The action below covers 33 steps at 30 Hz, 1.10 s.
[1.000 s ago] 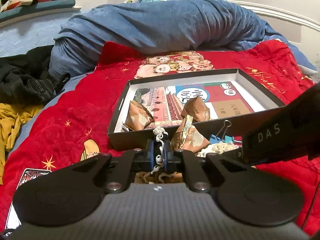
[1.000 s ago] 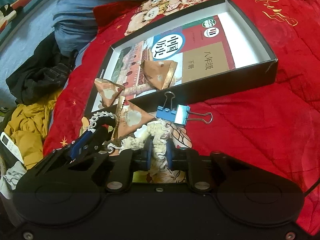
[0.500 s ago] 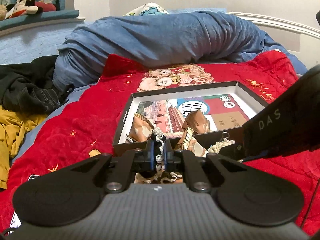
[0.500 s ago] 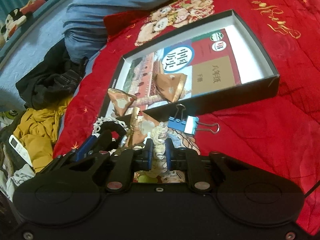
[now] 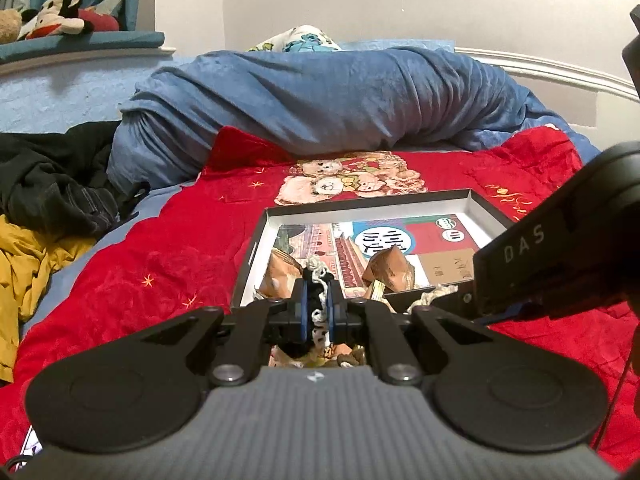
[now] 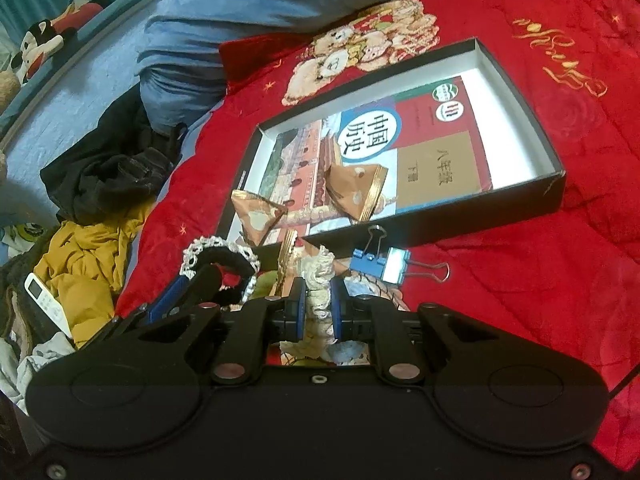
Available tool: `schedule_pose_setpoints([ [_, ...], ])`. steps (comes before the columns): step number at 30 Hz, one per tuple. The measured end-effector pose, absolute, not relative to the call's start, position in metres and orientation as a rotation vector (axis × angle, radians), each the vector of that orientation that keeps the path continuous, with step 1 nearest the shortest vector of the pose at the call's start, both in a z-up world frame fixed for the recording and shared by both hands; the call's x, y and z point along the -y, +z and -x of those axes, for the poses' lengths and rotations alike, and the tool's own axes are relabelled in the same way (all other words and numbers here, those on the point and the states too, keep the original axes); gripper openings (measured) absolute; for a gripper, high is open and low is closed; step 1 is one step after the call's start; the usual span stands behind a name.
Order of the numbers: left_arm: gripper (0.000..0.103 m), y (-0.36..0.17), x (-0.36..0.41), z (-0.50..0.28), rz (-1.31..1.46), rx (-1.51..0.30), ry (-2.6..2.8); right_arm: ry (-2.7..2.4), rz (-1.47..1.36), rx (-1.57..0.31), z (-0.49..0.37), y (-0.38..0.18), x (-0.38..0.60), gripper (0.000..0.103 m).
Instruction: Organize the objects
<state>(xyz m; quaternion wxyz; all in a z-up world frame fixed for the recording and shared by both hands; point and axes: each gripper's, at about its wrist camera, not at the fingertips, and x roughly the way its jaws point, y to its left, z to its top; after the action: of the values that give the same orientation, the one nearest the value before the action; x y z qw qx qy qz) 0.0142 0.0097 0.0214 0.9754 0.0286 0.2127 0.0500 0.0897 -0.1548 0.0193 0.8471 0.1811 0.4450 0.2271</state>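
A black hair band trimmed with white lace is pinched between the blue pads of the left gripper, whose jaws are pressed almost together on it; part of the band arches up beyond the fingertips. In the right wrist view this gripper is seen to the left of the right gripper's jaws, pointing up and to the right. A cream-coloured lace scrunchie is clamped between the nearly closed jaws of the right gripper, with its frilled edge standing above the pads.

Just ahead of and right of the right jaws, a blue metal binder clip with wire handles lies on the red quilted bedspread. Directly ahead of the same jaws, a brown and gold triangular foil packet stands tilted against the near wall of a shallow black cardboard box lid with a white inside. Further ahead, inside the box, a schoolbook with a red and brown cover lies flat, and two more foil packets rest on it.

Far left of the jaws, black and mustard-yellow clothes are heaped, with a white remote control beside them. Beyond the box, a rolled blue blanket is spread across the bed.
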Motion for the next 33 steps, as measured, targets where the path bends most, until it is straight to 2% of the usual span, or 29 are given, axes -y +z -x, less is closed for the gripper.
schedule_pose_setpoints([
  [33, 0.012, 0.04, -0.014, -0.007, -0.025, -0.301, 0.099, 0.516, -0.472, -0.838, -0.099, 0.044, 0.16, 0.013],
])
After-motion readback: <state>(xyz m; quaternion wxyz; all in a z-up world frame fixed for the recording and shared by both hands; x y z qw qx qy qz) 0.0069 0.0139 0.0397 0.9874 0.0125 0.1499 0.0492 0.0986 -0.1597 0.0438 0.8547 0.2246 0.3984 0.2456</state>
